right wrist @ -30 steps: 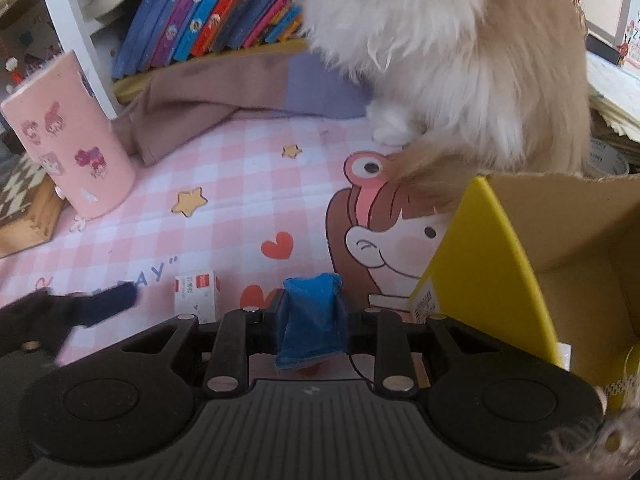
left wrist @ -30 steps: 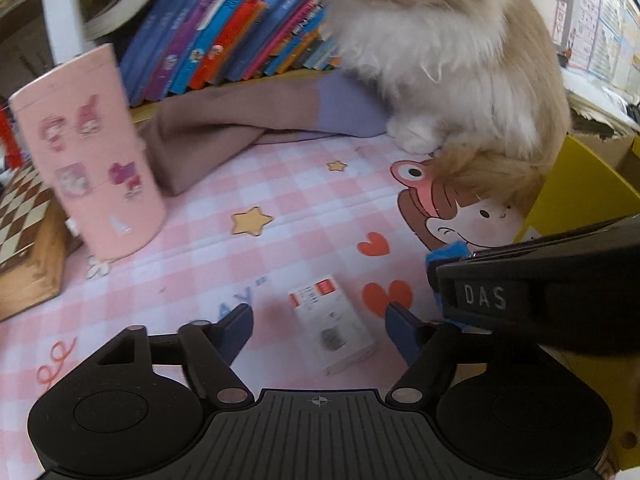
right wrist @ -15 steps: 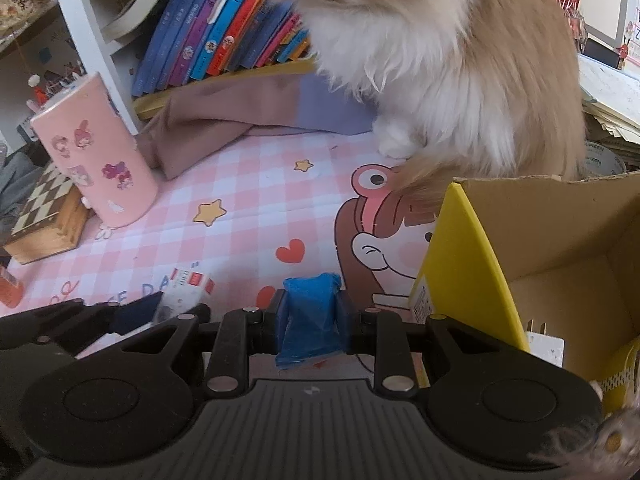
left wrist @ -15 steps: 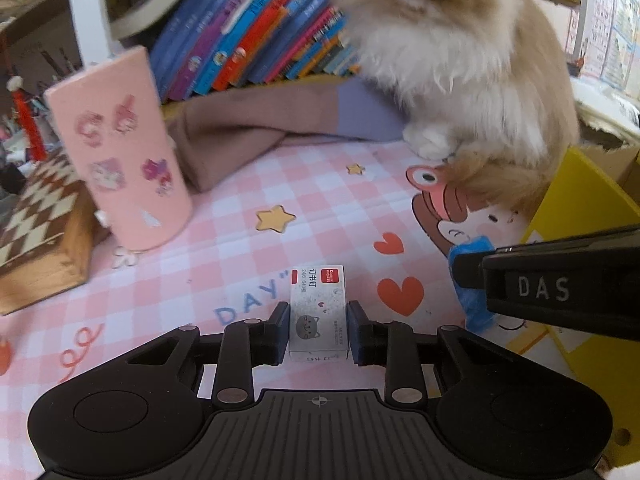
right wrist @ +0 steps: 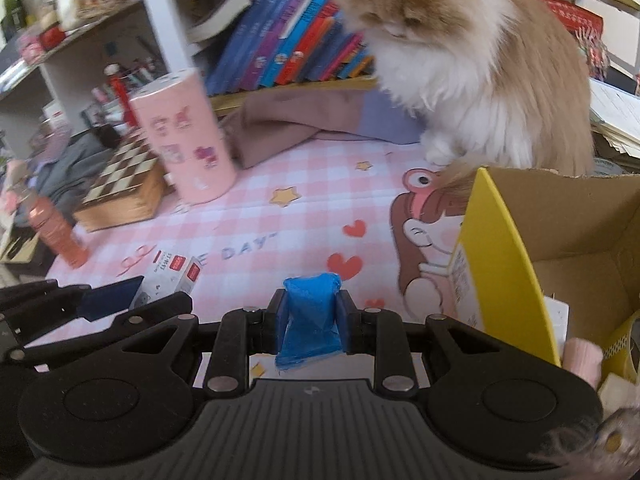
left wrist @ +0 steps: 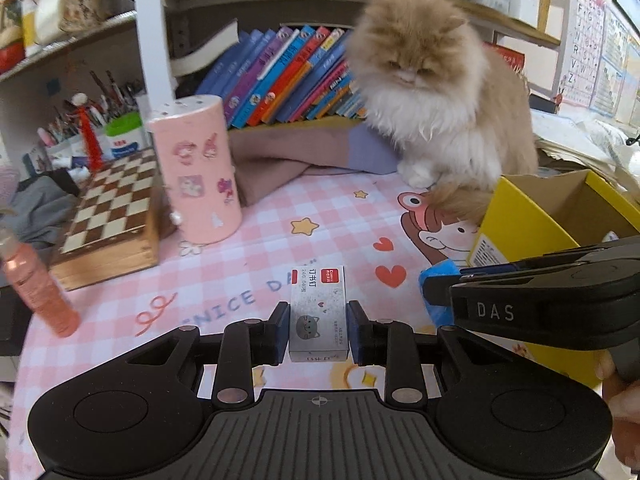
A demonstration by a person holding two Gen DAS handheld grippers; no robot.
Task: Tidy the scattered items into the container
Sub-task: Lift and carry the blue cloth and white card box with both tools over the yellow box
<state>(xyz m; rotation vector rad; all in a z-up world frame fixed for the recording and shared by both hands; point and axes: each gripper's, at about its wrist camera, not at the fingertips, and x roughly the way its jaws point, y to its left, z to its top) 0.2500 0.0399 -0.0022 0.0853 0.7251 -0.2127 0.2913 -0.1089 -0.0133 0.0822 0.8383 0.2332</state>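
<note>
A small grey-white staples box (left wrist: pixel 318 308) with a red label and a cat drawing sits between the pads of my left gripper (left wrist: pixel 318 322), which is shut on it above the pink checked mat. In the right wrist view the same box (right wrist: pixel 172 274) shows at the lower left. My right gripper (right wrist: pixel 312 316) is shut on a crumpled blue bundle (right wrist: pixel 312 304), just left of the yellow cardboard box (right wrist: pixel 504 248). That open yellow box (left wrist: pixel 516 228) holds a few small items. In the left wrist view the right gripper (left wrist: pixel 440 292) reaches in from the right with the blue bundle (left wrist: pixel 438 276).
A fluffy cat (left wrist: pixel 432 100) sits on the mat right behind the yellow box. A pink cylinder (left wrist: pixel 200 172), a chessboard box (left wrist: pixel 108 216) and an orange bottle (left wrist: pixel 36 280) stand at the left. A brown cloth (left wrist: pixel 288 156) lies below the bookshelf.
My left gripper closed on the staples box and lifted it off the mat. Both grippers rose and drew back, so more of the shelf and the cat shows.
</note>
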